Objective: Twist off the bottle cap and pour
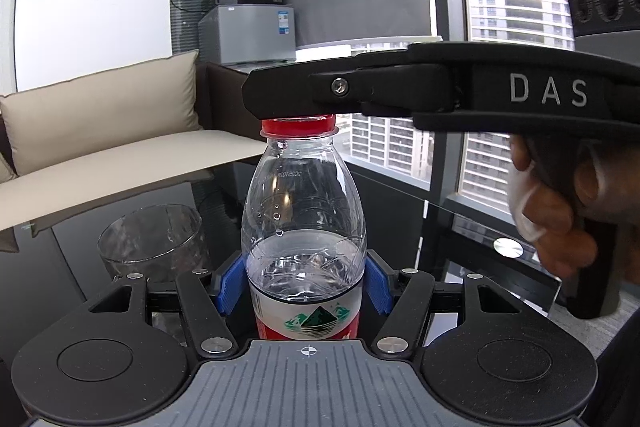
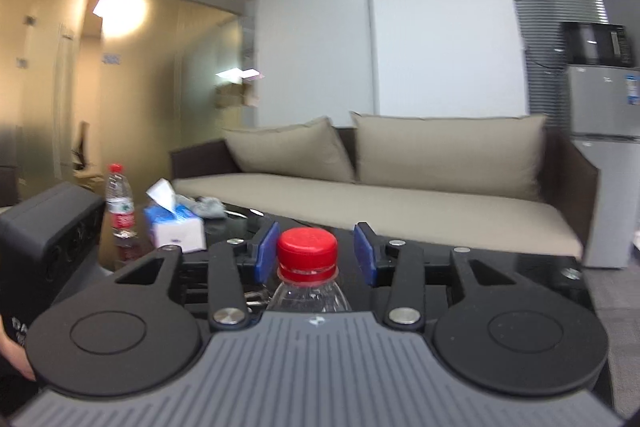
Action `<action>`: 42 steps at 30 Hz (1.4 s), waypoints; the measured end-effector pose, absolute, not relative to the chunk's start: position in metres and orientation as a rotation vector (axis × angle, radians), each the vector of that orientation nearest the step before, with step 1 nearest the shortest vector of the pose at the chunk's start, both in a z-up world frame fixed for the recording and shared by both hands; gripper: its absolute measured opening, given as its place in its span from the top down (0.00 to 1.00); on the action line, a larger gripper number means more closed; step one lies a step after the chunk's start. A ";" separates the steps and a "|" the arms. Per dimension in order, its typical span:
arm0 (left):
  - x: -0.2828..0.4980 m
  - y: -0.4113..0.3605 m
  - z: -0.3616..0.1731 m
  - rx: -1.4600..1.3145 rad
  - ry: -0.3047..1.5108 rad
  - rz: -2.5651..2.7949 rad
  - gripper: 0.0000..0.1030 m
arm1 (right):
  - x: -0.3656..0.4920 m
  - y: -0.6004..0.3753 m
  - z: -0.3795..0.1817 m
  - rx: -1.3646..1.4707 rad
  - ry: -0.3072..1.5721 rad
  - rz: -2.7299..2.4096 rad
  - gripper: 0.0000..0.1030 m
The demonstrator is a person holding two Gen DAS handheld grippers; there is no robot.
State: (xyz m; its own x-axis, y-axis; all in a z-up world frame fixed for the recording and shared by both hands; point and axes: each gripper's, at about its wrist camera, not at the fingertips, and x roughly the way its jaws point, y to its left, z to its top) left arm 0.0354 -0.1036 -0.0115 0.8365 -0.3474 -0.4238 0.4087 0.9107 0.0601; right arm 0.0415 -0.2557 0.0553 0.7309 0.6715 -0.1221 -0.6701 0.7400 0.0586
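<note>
Left tool (image 1: 306, 287) is clamping the bottle (image 1: 304, 227) at frame centre; right tool (image 2: 316, 253) is straddling the red cap (image 2: 307, 251), pads apart, cap still on, glass (image 1: 152, 241) waiting unfilled.

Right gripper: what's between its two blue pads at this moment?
The red cap of the held bottle sits between the right gripper pads; the right wrist view shows gaps on both sides.

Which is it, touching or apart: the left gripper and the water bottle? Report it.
Touching. The left wrist view shows the blue pads of the left gripper pressed against both sides of the water bottle.
</note>
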 end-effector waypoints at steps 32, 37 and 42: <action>0.034 -0.104 -0.011 0.156 0.418 -0.405 0.44 | 0.043 -0.256 0.057 -0.042 0.110 0.794 0.68; 0.034 -0.104 -0.011 0.159 0.418 -0.405 0.44 | 0.041 -0.242 0.058 -0.063 0.134 0.720 0.68; 0.036 -0.104 -0.010 0.159 0.420 -0.405 0.44 | 0.042 -0.233 0.060 -0.056 0.147 0.685 0.68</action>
